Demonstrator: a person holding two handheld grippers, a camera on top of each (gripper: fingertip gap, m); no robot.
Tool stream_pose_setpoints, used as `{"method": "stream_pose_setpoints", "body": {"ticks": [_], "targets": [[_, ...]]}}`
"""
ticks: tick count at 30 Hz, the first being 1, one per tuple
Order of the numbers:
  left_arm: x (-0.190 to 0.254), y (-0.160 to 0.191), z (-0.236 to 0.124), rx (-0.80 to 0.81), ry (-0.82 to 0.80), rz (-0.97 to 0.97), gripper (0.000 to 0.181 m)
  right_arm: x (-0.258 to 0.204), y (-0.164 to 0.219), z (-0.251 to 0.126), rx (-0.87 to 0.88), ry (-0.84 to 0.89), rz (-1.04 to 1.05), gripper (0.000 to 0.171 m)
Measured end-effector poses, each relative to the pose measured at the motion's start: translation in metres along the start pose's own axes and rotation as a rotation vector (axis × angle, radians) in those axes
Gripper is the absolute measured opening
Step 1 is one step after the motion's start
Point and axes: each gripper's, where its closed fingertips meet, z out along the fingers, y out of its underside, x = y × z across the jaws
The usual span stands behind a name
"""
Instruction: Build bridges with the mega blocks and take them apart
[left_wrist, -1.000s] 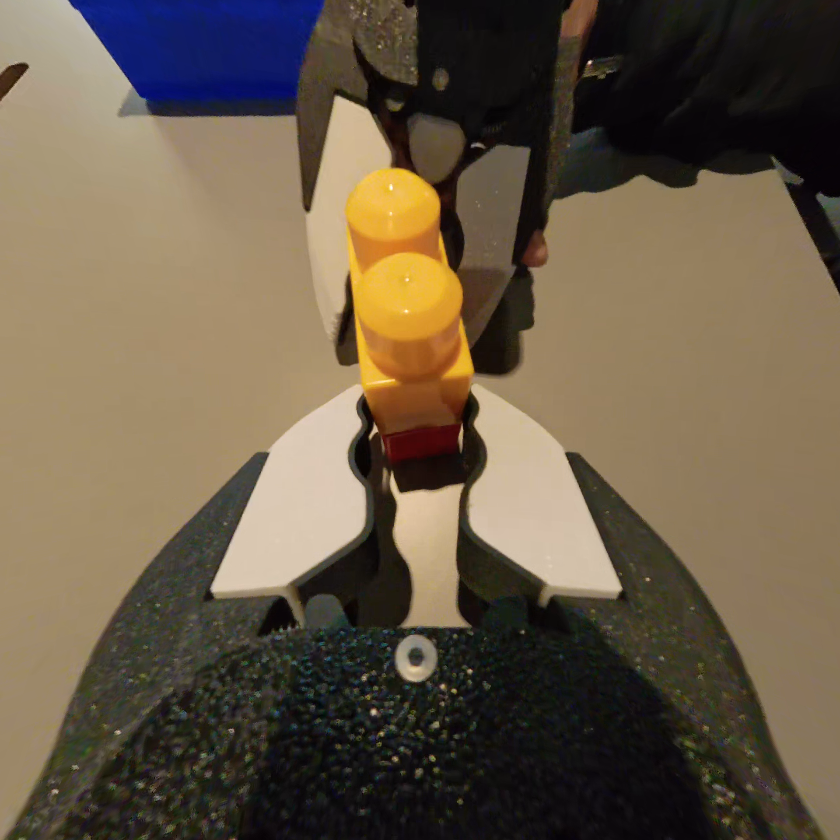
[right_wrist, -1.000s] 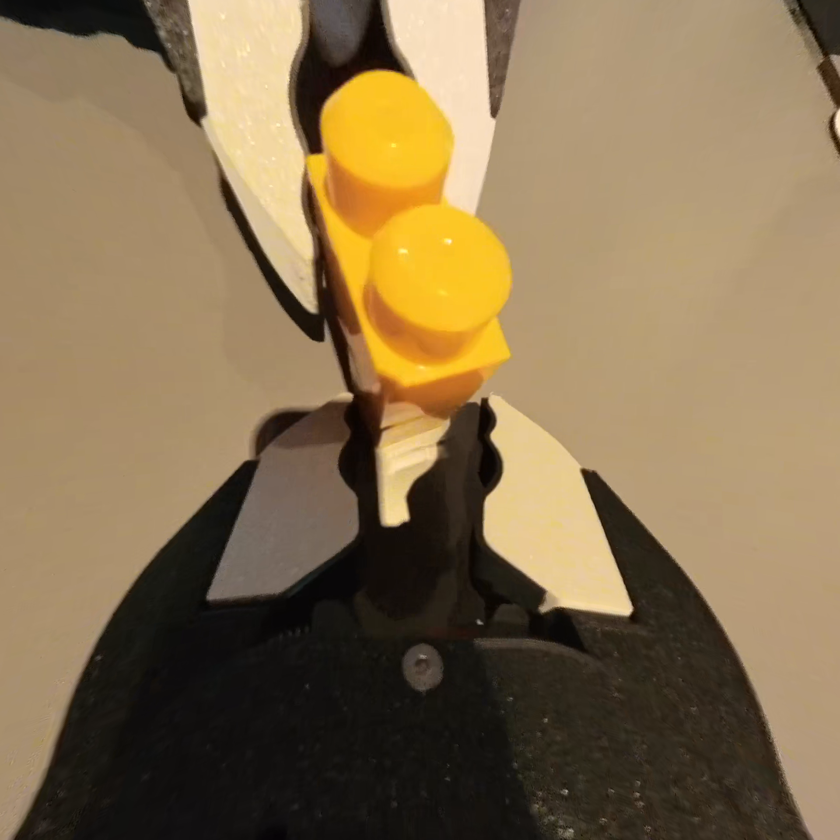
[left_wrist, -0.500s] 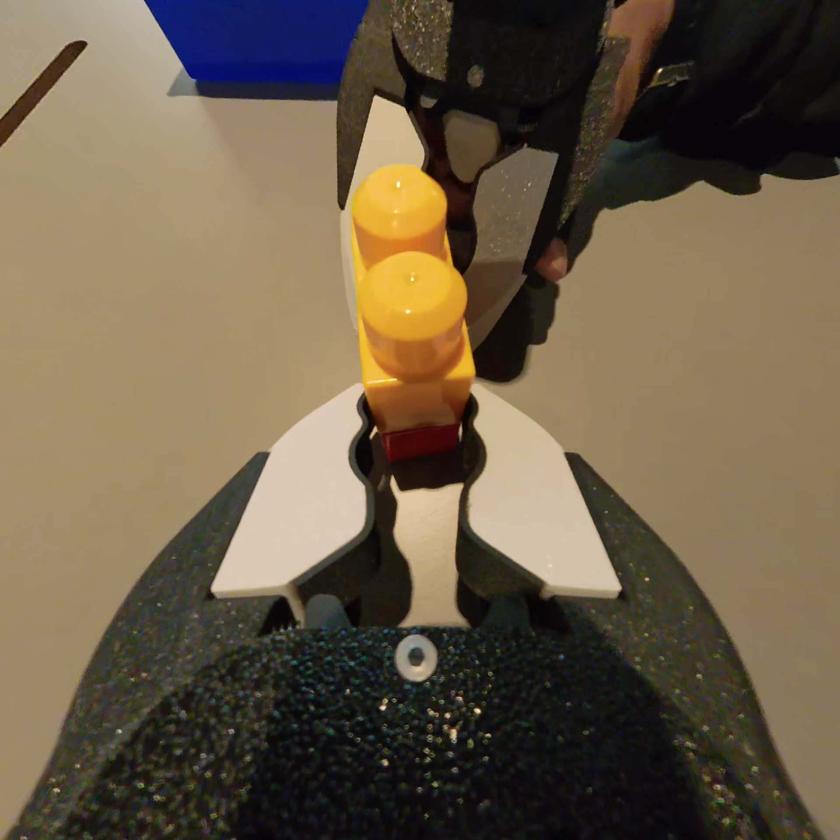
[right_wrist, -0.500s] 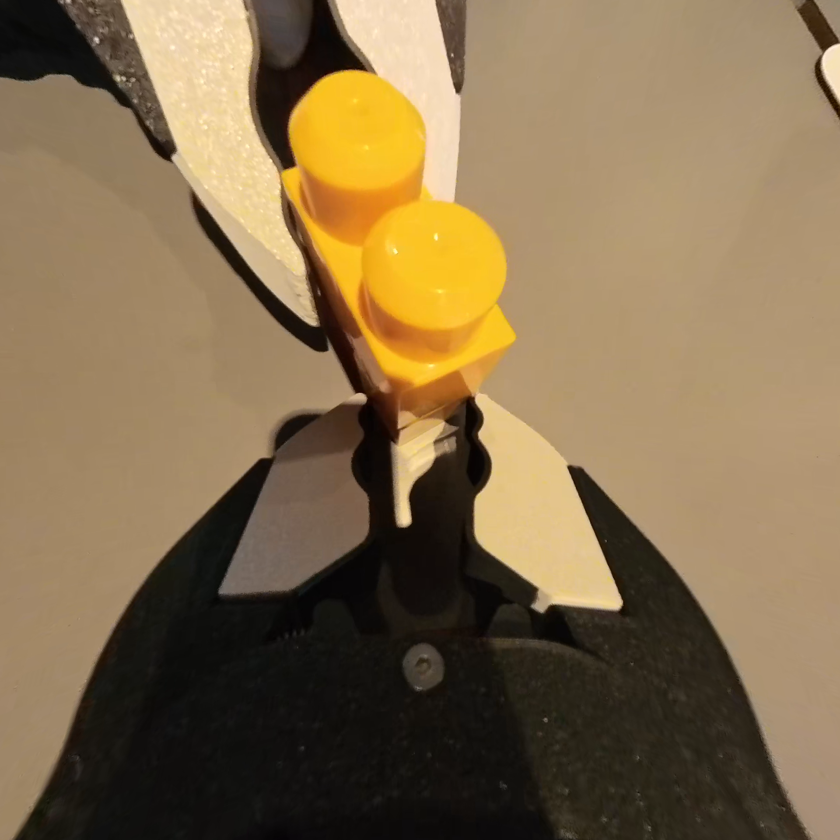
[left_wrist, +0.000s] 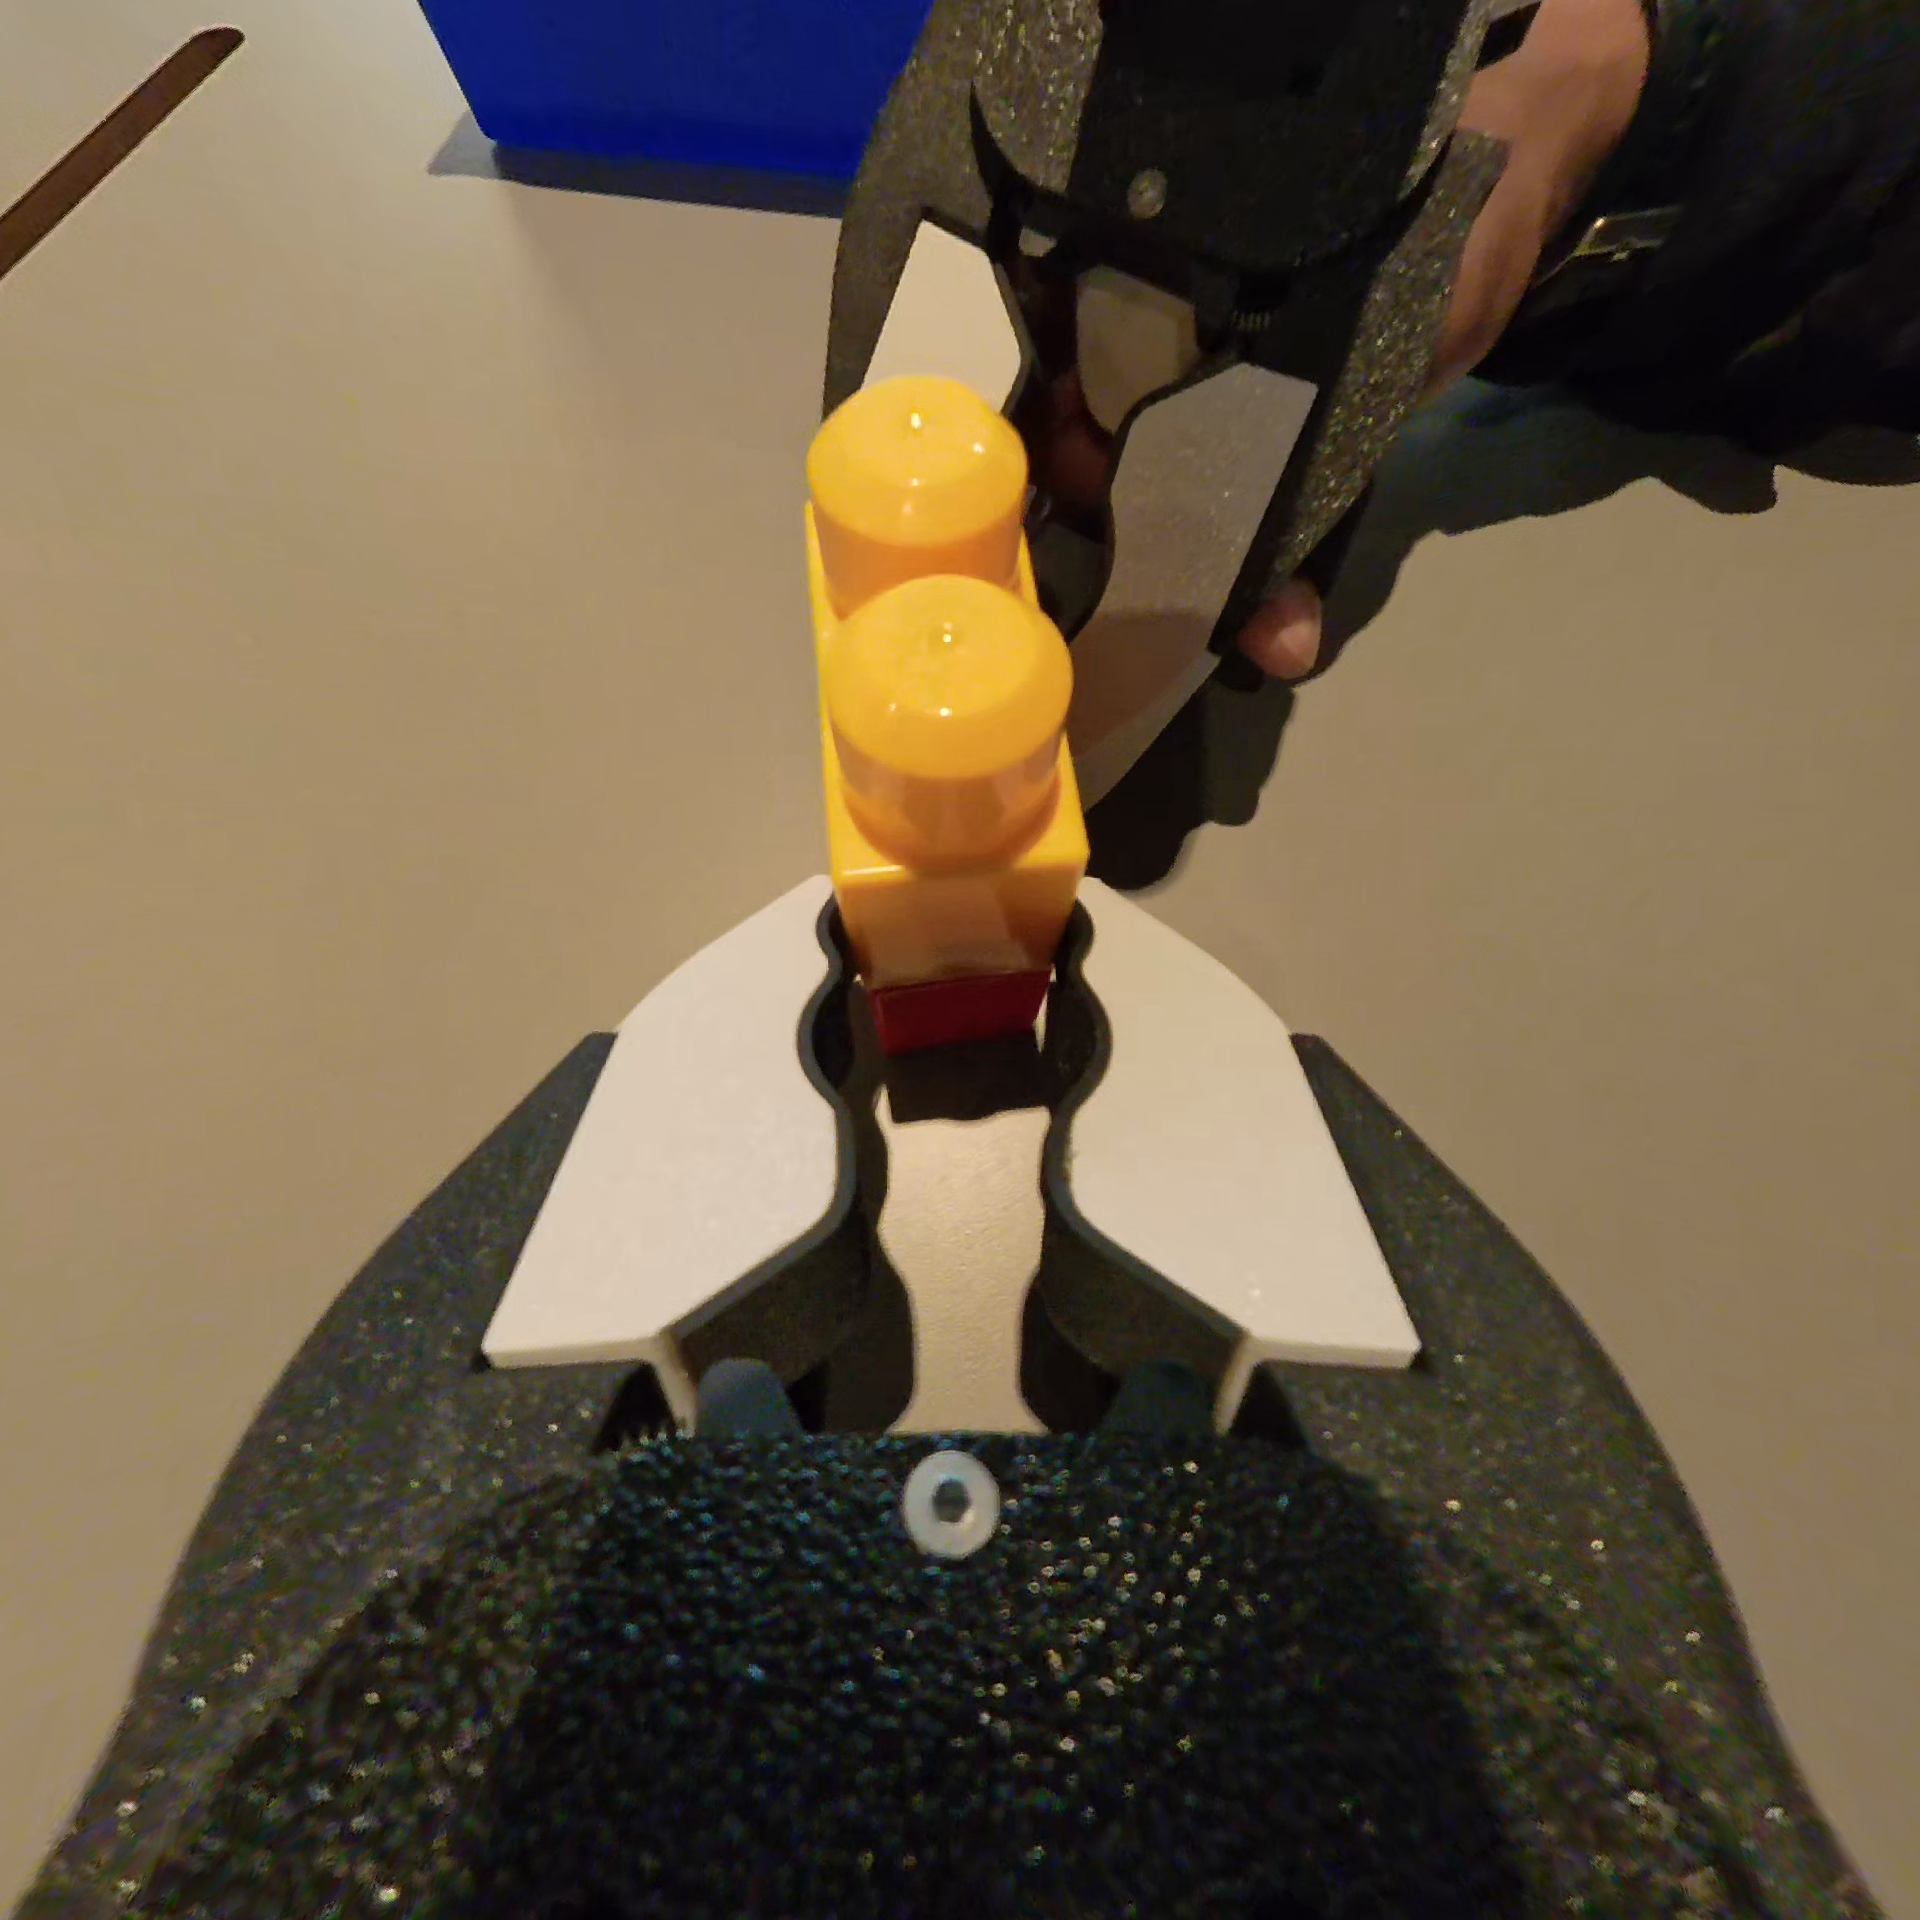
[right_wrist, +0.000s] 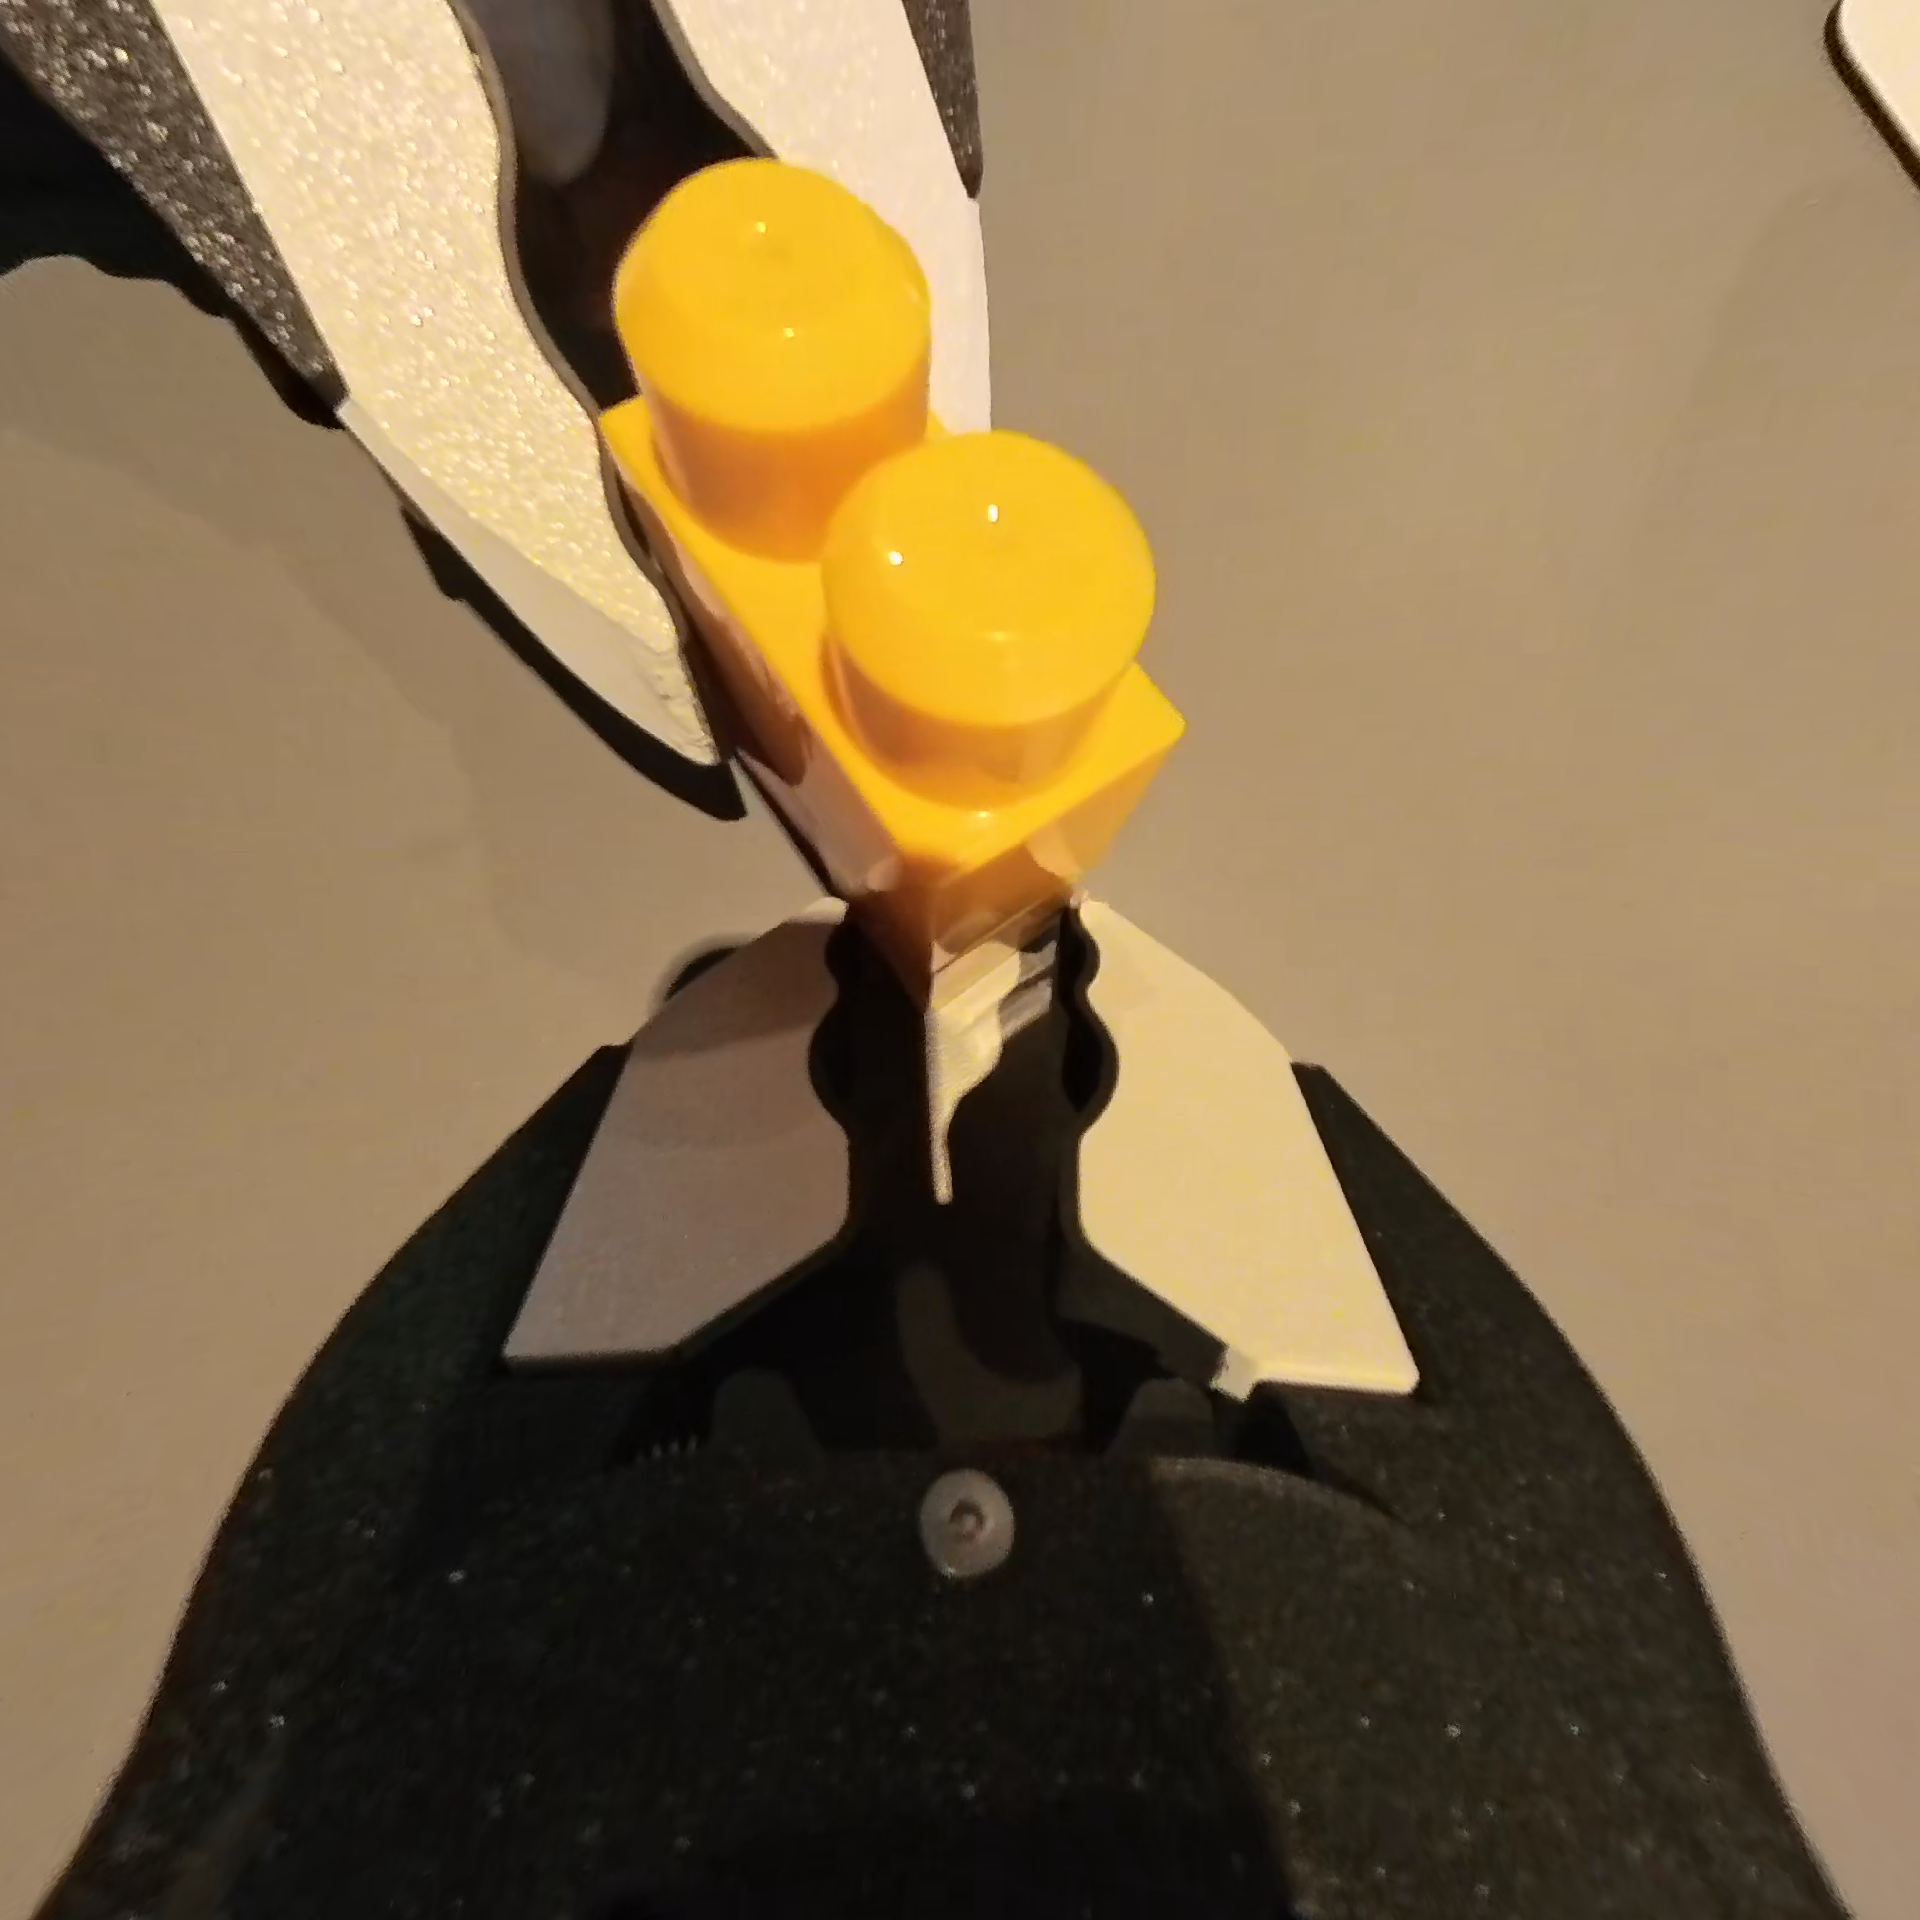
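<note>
A yellow two-stud mega block (left_wrist: 945, 727) sits on a red block (left_wrist: 956, 1013) above the beige table. My left gripper (left_wrist: 956, 935) is shut on the near end of this stack. In the right wrist view the yellow block (right_wrist: 883, 582) lies askew. A pale ribbed piece (right_wrist: 966, 1049) shows under its near end. My right gripper (right_wrist: 961, 925) is shut on that end. The two grippers face each other across the block. The right gripper's fingers (left_wrist: 1195, 499) reach the block's far end in the left wrist view, and the left gripper's fingers (right_wrist: 499, 468) do so in the right wrist view.
A blue bin (left_wrist: 665, 73) stands at the far edge of the table (left_wrist: 364, 675). A dark slot (left_wrist: 114, 135) marks the table's far left. A hand in a dark sleeve (left_wrist: 1527, 208) holds the right gripper. A white object (right_wrist: 1881, 104) peeks in at the far right. The tips of both grippers are at nearly the same place. Both grippers' tips are roughly 35 cm from the white object (right_wrist: 1881, 104).
In the left wrist view the right gripper and blue bin have shifted right. In the right wrist view the yellow block has turned more askew. Both grips have stayed shut.
</note>
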Motion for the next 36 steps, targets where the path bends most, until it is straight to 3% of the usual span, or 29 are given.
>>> {"method": "stream_pose_setpoints", "body": {"ticks": [8,12,16,20,22,24,27,36], "targets": [[0.0,0.0,-0.001,0.008,0.02,0.001,0.036,-0.002,0.001,0.0,-0.002,-0.022,-0.017,0.035],[0.004,0.0,-0.004,0.022,0.09,-0.01,0.036,-0.013,0.004,-0.003,-0.007,-0.102,-0.052,0.065],[0.017,0.002,-0.006,0.018,0.175,0.036,0.036,-0.024,-0.009,-0.014,0.121,-0.164,-0.115,0.071],[0.023,0.003,-0.004,0.013,0.181,0.1,0.036,-0.032,-0.029,-0.024,0.274,-0.193,-0.149,0.062],[0.023,0.003,-0.003,0.01,0.179,0.109,0.037,-0.032,-0.036,-0.026,0.312,-0.176,-0.159,0.049],[0.021,0.009,-0.001,-0.034,0.164,0.11,0.046,-0.03,-0.035,-0.025,0.298,-0.155,-0.17,0.039],[0.011,0.023,0.005,-0.134,0.09,0.113,0.061,-0.03,-0.035,-0.026,0.303,-0.158,-0.156,0.038],[0.01,0.029,0.008,-0.182,0.056,0.079,0.036,-0.023,-0.034,-0.026,0.312,-0.147,-0.118,0.037]]}}
